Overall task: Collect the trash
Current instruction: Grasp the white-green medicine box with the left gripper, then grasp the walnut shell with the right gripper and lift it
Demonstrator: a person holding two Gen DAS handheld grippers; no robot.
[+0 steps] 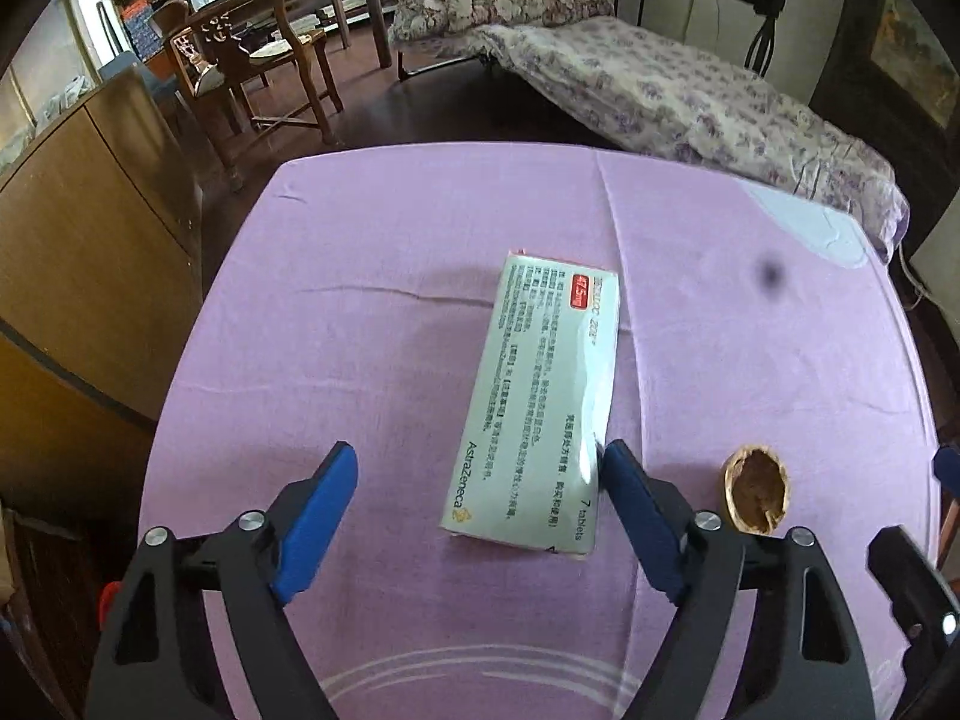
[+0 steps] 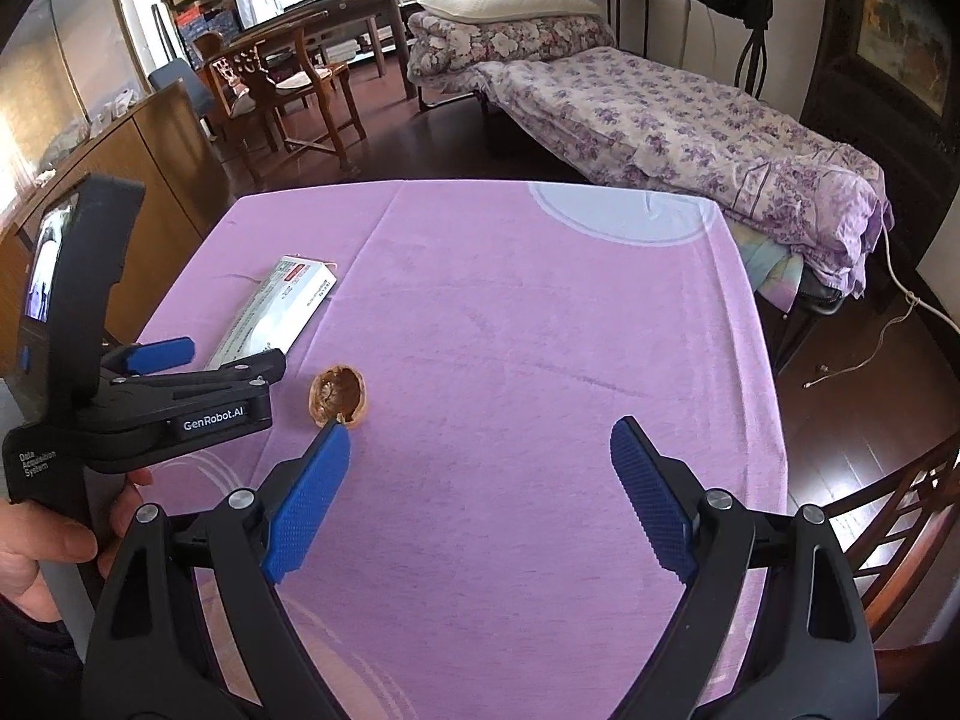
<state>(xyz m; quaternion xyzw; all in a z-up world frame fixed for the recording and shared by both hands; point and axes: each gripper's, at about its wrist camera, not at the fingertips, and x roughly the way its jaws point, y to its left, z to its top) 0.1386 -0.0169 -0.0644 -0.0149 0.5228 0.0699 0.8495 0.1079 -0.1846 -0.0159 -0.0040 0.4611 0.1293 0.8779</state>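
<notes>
Left gripper (image 1: pixel 480 468): jaws spread, straddling the near end of the medicine box (image 1: pixel 534 402), one pad just beside its long edge, no clamping seen. Right gripper (image 2: pixel 480 438): released, nothing between its pads.

The box lies flat on the purple tablecloth (image 1: pixel 360 360); it is likely light, thin card that crushes easily (grip across the narrow width). White, printed text, red label. A walnut shell half (image 1: pixel 756 498) sits just right of the box; probably brittle.

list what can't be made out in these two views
- Medicine box, left wrist view: small print blurred; near right edge behind a finger of the left gripper.
- Walnut shell, right wrist view: near rim behind a right gripper fingertip.
- No trash container in either view.
</notes>
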